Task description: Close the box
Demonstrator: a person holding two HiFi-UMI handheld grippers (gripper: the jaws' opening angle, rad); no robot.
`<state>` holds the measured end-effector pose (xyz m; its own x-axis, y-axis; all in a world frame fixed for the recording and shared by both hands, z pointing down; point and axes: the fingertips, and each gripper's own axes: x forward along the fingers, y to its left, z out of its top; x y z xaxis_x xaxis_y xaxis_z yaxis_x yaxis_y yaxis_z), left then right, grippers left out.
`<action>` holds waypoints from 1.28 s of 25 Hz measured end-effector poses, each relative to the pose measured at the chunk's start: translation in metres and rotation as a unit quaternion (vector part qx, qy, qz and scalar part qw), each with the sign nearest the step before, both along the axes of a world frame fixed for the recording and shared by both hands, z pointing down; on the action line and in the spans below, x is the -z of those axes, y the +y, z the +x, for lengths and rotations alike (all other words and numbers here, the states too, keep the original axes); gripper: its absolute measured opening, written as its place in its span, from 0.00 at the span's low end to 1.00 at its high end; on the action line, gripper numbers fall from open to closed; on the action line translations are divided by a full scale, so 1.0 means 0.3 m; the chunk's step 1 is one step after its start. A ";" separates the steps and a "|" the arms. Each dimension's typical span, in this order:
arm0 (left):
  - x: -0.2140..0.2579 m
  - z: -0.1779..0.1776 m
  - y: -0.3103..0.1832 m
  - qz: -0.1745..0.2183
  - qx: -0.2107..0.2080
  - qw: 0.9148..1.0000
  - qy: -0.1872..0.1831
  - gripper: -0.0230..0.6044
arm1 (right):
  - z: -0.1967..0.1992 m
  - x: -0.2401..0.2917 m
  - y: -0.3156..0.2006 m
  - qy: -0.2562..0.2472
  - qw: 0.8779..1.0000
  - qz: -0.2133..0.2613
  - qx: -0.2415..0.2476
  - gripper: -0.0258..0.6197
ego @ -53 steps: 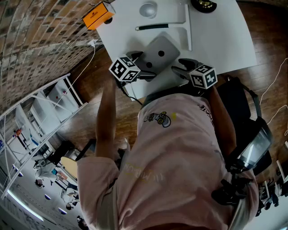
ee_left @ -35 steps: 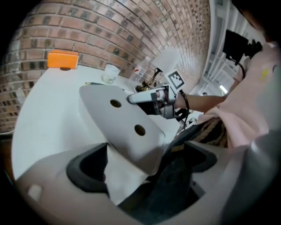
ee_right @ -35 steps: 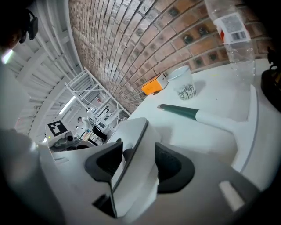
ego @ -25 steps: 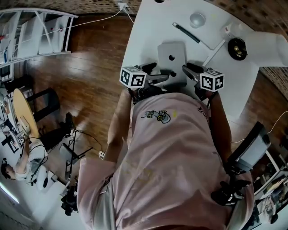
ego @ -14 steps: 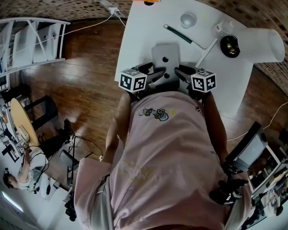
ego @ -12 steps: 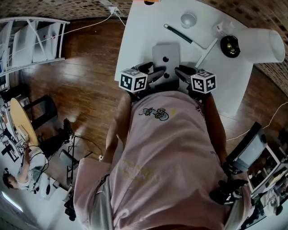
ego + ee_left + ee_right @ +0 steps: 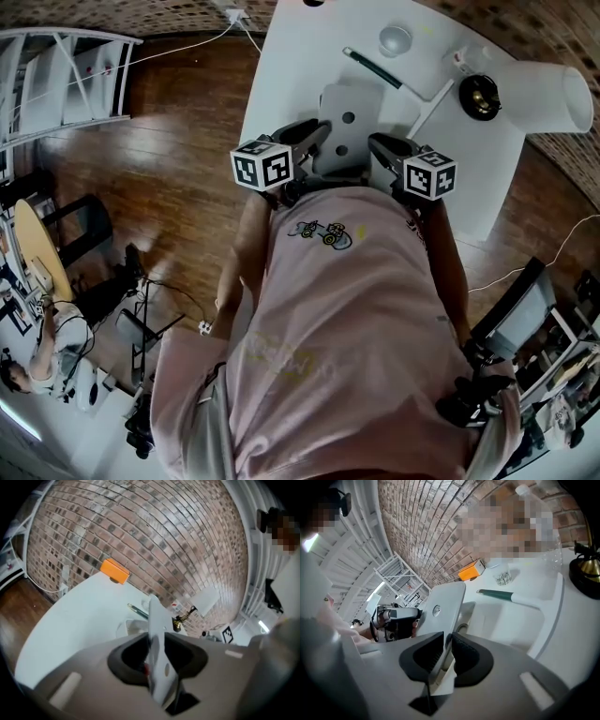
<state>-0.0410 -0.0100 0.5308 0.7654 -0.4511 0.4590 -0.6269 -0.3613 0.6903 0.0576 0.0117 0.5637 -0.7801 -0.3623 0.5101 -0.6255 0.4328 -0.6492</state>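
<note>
The grey box lid (image 7: 347, 117), with a round hole in it, stands tilted up at the white table's near edge. In the head view my left gripper (image 7: 314, 131) is at its left side and my right gripper (image 7: 375, 142) at its right. In the left gripper view the lid (image 7: 157, 616) runs edge-on between the dark pads of the left gripper (image 7: 157, 648), which are closing on it. In the right gripper view the lid (image 7: 440, 604) sits between the pads of the right gripper (image 7: 446, 644), also closing, both pads against it. The box body is hidden under the grippers.
On the white table (image 7: 300, 56) lie a green pen (image 7: 373, 67), a round grey object (image 7: 395, 37) and a black-and-brass object (image 7: 480, 92). An orange box (image 7: 115, 570) sits at the far edge by the brick wall. Wooden floor lies left of the table.
Both grippers' jaws have narrowed onto the lid's side edges. The left gripper has moved slightly forward along the lid's left side.
</note>
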 end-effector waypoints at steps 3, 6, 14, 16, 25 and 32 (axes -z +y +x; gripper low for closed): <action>0.051 -0.024 -0.026 0.011 0.025 0.999 0.025 0.10 | 0.007 0.029 -0.012 -0.004 1.000 0.010 -0.007 0.13; 0.105 -0.018 -0.036 0.029 0.031 0.998 0.044 0.10 | 0.011 0.063 -0.026 -0.012 1.000 0.021 -0.013 0.13; 0.336 0.027 -0.015 0.109 -0.004 0.991 0.077 0.11 | 0.027 0.223 -0.038 -0.029 0.996 0.077 -0.020 0.13; 0.424 0.039 -0.008 0.139 -0.010 0.987 0.079 0.11 | 0.036 0.302 -0.045 -0.049 0.994 0.090 -0.032 0.13; 0.480 0.068 0.028 0.114 0.022 0.983 0.140 0.10 | 0.123 0.456 0.005 -0.074 0.991 0.104 -0.042 0.13; 0.250 -0.001 0.151 0.003 0.139 0.966 0.217 0.10 | 0.084 0.377 0.080 -0.054 0.996 0.053 0.047 0.09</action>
<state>-0.0413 0.0354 0.4559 0.7336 -0.6691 0.1192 -0.3523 -0.2245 0.9086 0.0827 0.0357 0.4508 -0.8613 -0.3325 0.3841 -0.5080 0.5562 -0.6577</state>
